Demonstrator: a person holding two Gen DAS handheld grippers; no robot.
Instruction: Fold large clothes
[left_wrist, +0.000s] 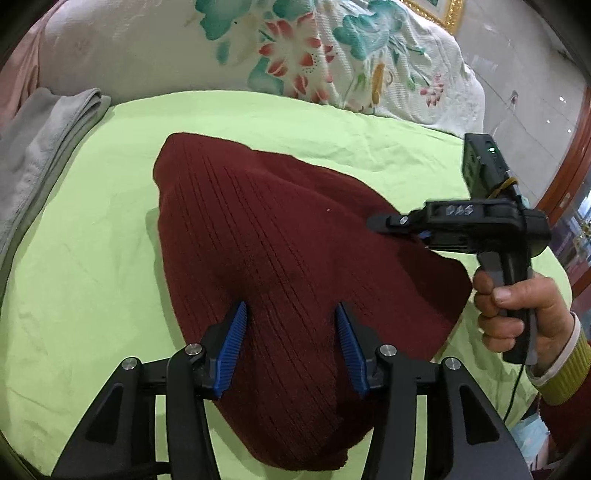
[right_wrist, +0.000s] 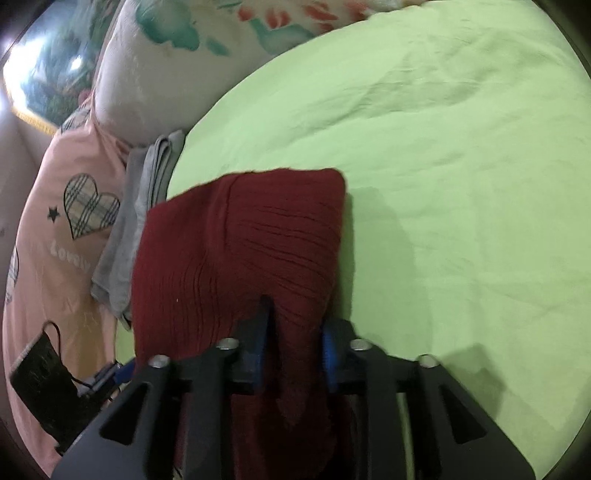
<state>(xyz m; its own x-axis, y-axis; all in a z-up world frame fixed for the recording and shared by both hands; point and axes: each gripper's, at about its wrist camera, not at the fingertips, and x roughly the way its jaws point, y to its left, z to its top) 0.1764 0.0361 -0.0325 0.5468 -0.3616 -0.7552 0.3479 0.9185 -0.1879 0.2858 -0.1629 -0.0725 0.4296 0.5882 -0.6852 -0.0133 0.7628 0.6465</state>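
Observation:
A dark red ribbed knit garment (left_wrist: 288, 266) lies folded on the light green sheet (left_wrist: 92, 258). My left gripper (left_wrist: 291, 314) is open, its blue pads straddling the garment's near part from above. My right gripper (left_wrist: 384, 223) shows in the left wrist view at the garment's right edge, held by a hand. In the right wrist view the right gripper (right_wrist: 295, 328) has its jaws partly closed around a raised fold of the red garment (right_wrist: 240, 251). The view is blurred.
A folded grey cloth (left_wrist: 44, 147) lies at the sheet's left edge, also in the right wrist view (right_wrist: 144, 206). A floral white quilt (left_wrist: 295, 48) is bunched behind. A pink cover (right_wrist: 55, 229) and a black device (right_wrist: 40, 380) lie at left.

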